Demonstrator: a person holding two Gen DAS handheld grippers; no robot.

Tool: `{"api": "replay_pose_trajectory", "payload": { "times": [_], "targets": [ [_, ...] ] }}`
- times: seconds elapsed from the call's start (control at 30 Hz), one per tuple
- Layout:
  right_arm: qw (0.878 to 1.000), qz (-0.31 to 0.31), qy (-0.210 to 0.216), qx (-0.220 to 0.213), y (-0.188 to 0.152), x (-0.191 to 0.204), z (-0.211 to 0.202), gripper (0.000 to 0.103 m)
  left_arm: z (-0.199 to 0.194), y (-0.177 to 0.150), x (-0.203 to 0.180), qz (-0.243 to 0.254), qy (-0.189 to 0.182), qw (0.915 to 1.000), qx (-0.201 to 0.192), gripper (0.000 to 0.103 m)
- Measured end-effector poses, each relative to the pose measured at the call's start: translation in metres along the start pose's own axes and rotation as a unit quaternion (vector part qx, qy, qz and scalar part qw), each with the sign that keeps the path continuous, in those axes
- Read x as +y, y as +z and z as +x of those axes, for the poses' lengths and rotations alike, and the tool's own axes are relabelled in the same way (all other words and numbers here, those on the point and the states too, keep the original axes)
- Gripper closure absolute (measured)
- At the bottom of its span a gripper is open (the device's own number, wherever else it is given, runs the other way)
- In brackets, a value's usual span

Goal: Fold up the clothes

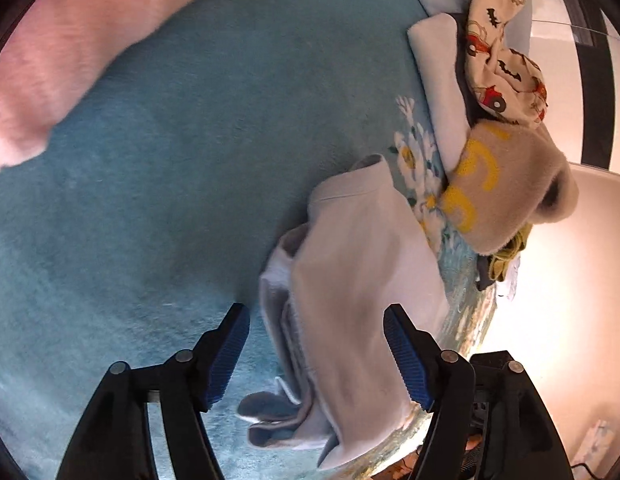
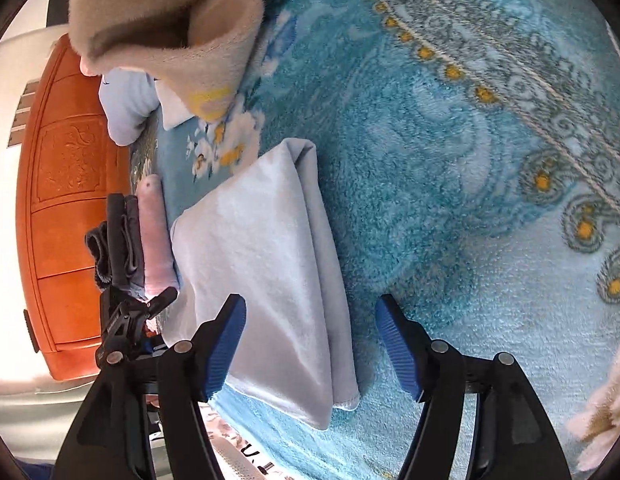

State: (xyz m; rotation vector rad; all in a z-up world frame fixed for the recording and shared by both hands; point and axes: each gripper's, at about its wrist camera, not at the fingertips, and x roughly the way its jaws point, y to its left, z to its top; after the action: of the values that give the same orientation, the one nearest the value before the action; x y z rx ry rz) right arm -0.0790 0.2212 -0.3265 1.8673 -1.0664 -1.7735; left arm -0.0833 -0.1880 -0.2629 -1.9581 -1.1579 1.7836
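Both my claws, left gripper [image 1: 316, 356] and right gripper [image 2: 310, 346], stand spread and empty over the folded pale-blue garment [image 2: 266, 264], lower centre on the blue blanket [image 2: 450, 168]. I judge this piece done; the unfolded pile [image 1: 506, 128], upper right of the left view, remains.

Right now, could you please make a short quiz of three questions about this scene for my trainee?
1. True or false: the left hand-held gripper is clamped on the folded pale blue garment.
2. Which is printed on the cream cloth? A) cars B) stripes C) stars
3. Fill in: the garment lies on a ____ blanket.

Key: 1 false, the pads stand apart; 2 A; 3 blue.
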Motion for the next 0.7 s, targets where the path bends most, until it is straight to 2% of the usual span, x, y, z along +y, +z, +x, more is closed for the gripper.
{"api": "replay_pose_trajectory", "payload": {
  "times": [0.17,0.27,0.3,0.4,0.43,0.57,0.63,0.7],
  "targets": [
    [1.000,0.006,0.021,0.001,0.004,0.002,0.006,0.034,0.024,0.002,-0.020,0.029,-0.017,0.9988,0.036,0.032],
    [1.000,-0.005,0.019,0.009,0.005,0.009,0.011,0.034,0.029,0.003,-0.025,0.030,-0.027,0.9985,0.037,0.032],
    [1.000,-0.009,0.018,0.011,0.006,0.011,0.013,0.034,0.031,0.003,-0.029,0.031,-0.027,0.9986,0.033,0.036],
    [1.000,-0.015,0.016,0.014,0.005,0.013,0.014,0.034,0.030,-0.001,-0.038,0.052,-0.002,0.9984,0.020,0.080],
    [1.000,-0.012,0.017,0.012,0.005,0.011,0.012,0.034,0.029,-0.003,-0.041,0.059,0.002,0.9982,0.015,0.084],
    [1.000,0.001,0.026,0.002,0.004,0.001,0.006,0.035,0.012,-0.009,-0.038,0.057,-0.024,0.9980,-0.011,0.086],
    [0.999,0.006,0.033,0.001,0.006,-0.001,0.008,0.035,0.011,-0.009,-0.022,0.032,-0.022,0.9992,-0.011,0.086],
    [0.999,0.008,0.040,0.001,0.008,-0.001,0.012,0.032,0.011,-0.007,-0.005,0.001,-0.037,0.9992,-0.013,0.086]
  ]
}}
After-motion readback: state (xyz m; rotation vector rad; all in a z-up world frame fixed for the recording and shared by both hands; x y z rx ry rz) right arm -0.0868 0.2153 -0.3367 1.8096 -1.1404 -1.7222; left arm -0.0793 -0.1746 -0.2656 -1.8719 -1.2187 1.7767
